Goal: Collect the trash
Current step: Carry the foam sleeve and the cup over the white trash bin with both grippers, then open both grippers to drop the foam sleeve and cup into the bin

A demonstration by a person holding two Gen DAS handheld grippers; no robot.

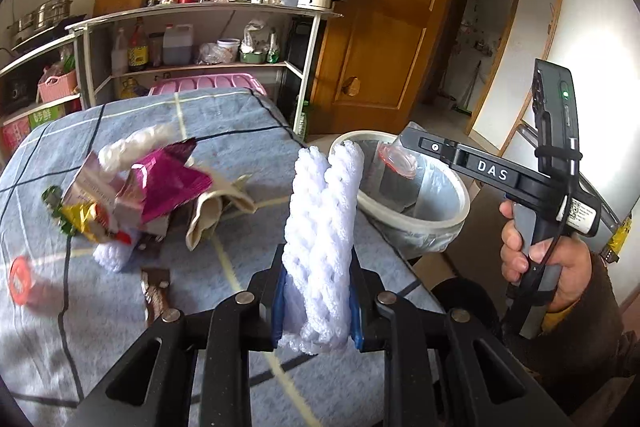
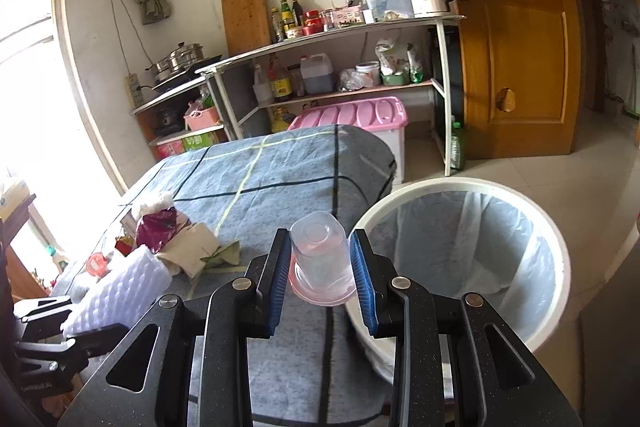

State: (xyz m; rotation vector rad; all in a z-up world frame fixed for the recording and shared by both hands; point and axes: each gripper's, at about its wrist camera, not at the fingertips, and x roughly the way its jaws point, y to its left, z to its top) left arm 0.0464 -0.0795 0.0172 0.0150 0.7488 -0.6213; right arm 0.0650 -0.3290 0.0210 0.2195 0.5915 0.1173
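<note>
White foam netting (image 1: 320, 239) stands upright in the left wrist view, pinched between the blue-padded fingers of the left gripper (image 1: 317, 311), which are drawn in narrow against both its sides. It hangs above the near edge of the table, whose grey-blue checked cloth (image 1: 224, 115) carries a heap of trash to the left: a magenta foil wrapper (image 1: 170, 183), a gold wrapper (image 1: 82, 217), a crumpled beige paper (image 1: 212, 217) and another piece of white netting underneath. A reddish round lid (image 1: 22, 279) lies blurred near the left edge, apart from the heap. Just right of the table stands the white bin (image 1: 452, 187) with its plastic liner, and over its rim the right gripper (image 1: 394, 157) reaches in from the right, held in the person's hand (image 1: 548, 263), with a clear cup at its tip.

From the right wrist view, the right gripper (image 2: 320, 267) is closed on a clear plastic cup (image 2: 320, 259) (turned mouth toward the camera, with a pinkish rim), its blue pads pressing each side. The cup sits over the table edge, just beside the bin's rim (image 2: 460, 185), not above the liner's opening. The trash heap (image 2: 172, 231) lies on the cloth to the left, and at the lower left the left gripper's tip holds the foam netting (image 2: 120, 291).
</note>
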